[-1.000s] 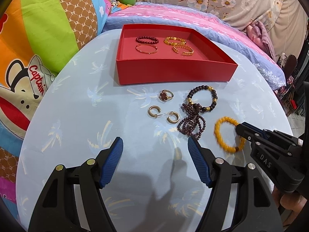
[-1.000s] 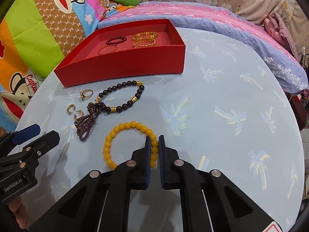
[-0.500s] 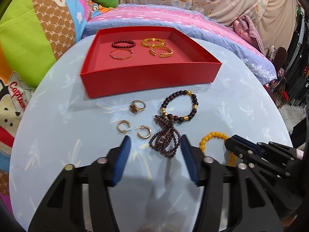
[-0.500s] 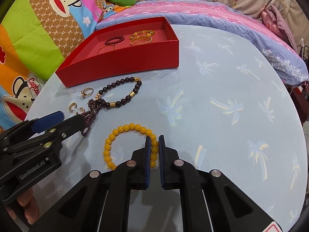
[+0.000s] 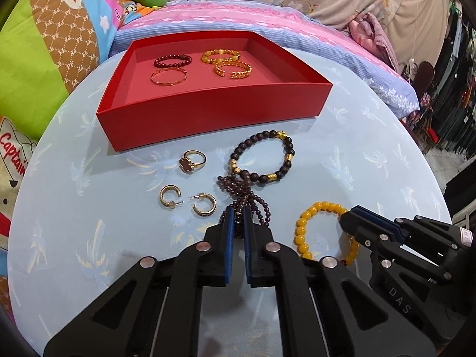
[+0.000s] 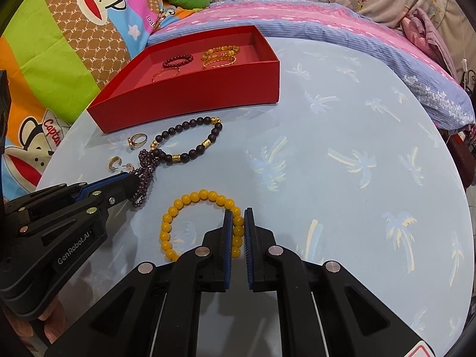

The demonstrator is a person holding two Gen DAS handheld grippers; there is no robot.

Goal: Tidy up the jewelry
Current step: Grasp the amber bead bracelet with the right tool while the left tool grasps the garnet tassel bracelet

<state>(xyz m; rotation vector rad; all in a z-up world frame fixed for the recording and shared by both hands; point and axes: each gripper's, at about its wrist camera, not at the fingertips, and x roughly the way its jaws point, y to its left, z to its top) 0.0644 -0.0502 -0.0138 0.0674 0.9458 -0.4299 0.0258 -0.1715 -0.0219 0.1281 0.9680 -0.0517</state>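
Note:
My left gripper (image 5: 237, 212) is shut on the dark purple beaded strand bundle (image 5: 251, 200), which lies on the light blue table (image 5: 372, 160); it also shows in the right wrist view (image 6: 144, 172). My right gripper (image 6: 238, 217) is shut on the yellow bead bracelet (image 6: 190, 199), resting on the table; the bracelet also shows in the left wrist view (image 5: 315, 211). The red box (image 5: 214, 110) at the back holds several bracelets. A dark bead bracelet with gold beads (image 5: 261, 154), a ring (image 5: 192, 160) and two gold hoop earrings (image 5: 169, 199) lie in front of it.
The round table's edge curves close on the right (image 6: 446, 178). Colourful cartoon pillows (image 6: 59, 44) and a pink and blue striped bed cover (image 5: 267, 17) lie behind the box. The left gripper's body (image 6: 59, 223) sits left of the yellow bracelet.
My left gripper moved forward and right to the purple strand bundle and closed from wide open onto it. My right gripper stayed shut on the yellow bracelet.

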